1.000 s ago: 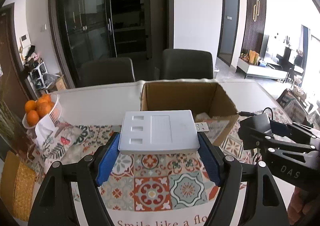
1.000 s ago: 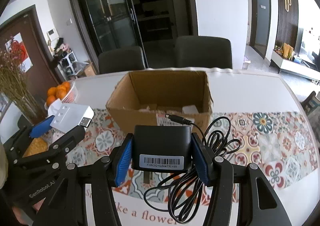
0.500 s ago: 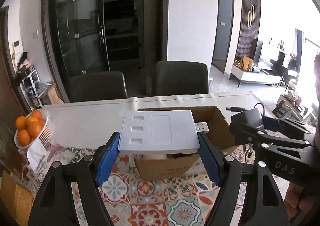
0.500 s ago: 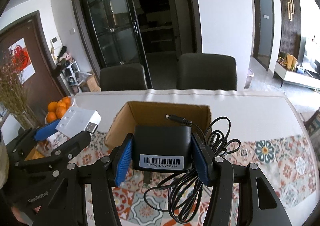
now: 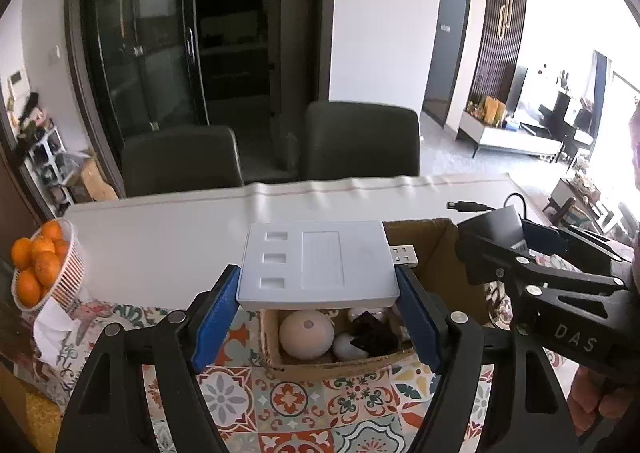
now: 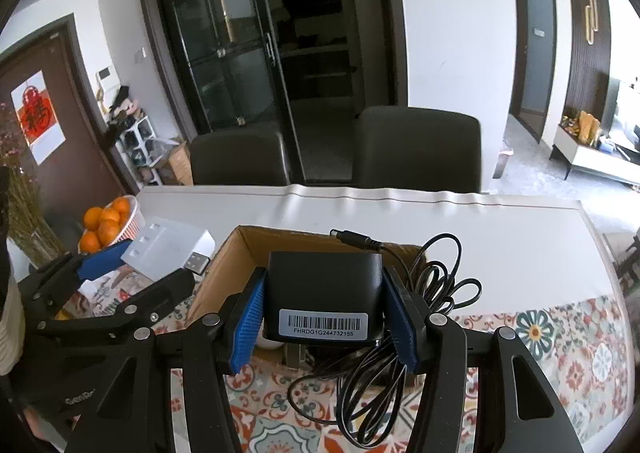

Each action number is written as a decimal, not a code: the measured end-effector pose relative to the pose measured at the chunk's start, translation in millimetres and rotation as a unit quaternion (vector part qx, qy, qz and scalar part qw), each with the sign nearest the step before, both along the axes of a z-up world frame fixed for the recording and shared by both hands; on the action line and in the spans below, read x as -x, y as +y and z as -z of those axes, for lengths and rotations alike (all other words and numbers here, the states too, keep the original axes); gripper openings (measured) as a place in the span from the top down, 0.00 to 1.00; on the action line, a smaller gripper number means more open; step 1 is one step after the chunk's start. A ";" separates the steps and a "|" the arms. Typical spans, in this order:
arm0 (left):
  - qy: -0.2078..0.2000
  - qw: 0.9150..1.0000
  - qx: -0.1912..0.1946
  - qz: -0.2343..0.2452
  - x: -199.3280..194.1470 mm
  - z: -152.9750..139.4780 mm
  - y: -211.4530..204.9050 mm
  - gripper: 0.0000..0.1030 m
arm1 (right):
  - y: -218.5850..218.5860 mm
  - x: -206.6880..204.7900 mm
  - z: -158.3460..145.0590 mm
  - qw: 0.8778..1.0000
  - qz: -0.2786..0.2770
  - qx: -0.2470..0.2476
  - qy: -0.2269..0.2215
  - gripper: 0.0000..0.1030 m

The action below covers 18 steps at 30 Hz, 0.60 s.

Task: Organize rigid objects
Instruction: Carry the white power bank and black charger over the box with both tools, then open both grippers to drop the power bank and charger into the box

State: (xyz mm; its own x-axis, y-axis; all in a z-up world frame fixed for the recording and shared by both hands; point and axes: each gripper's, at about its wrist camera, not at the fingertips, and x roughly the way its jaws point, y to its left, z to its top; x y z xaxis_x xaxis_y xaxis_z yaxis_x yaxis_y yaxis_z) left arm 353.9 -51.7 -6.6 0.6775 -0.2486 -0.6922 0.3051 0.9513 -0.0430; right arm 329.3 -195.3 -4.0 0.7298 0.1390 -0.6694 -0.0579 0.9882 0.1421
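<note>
Pinching its flat sides, the left hand-held gripper (image 5: 318, 307) carries a stiff, light-looking white hub (image 5: 316, 265) over the cardboard box (image 5: 436, 253) on the desk (image 5: 160, 237). Beside it, the right hand-held gripper (image 6: 322, 317) clamps a denser black adapter (image 6: 322, 295) by its body; the limp cord (image 6: 400, 333) could snag.

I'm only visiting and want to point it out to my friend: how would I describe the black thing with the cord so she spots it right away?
Find the open cardboard box on the patterned tablecloth. Just above its near edge, the right hand-held gripper clamps a black power adapter between blue pads. Unlike the flat white device to its left, it carries a white barcode label and trails a looped black cable.
</note>
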 end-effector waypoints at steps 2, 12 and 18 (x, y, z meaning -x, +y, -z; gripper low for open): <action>0.016 1.000 -0.004 -0.003 -10.1 5.9 -2.0 0.26 | -3.0 -13.1 4.9 1.000 -0.005 -0.009 0.013 0.46; 0.100 0.995 -0.022 -0.007 -46.2 48.5 -9.7 0.26 | -13.1 -55.0 49.9 0.996 -0.016 -0.022 0.085 0.46; 0.130 0.991 -0.029 -0.014 -51.2 68.8 -9.4 0.26 | -12.5 -63.1 68.5 0.994 -0.018 -0.020 0.105 0.46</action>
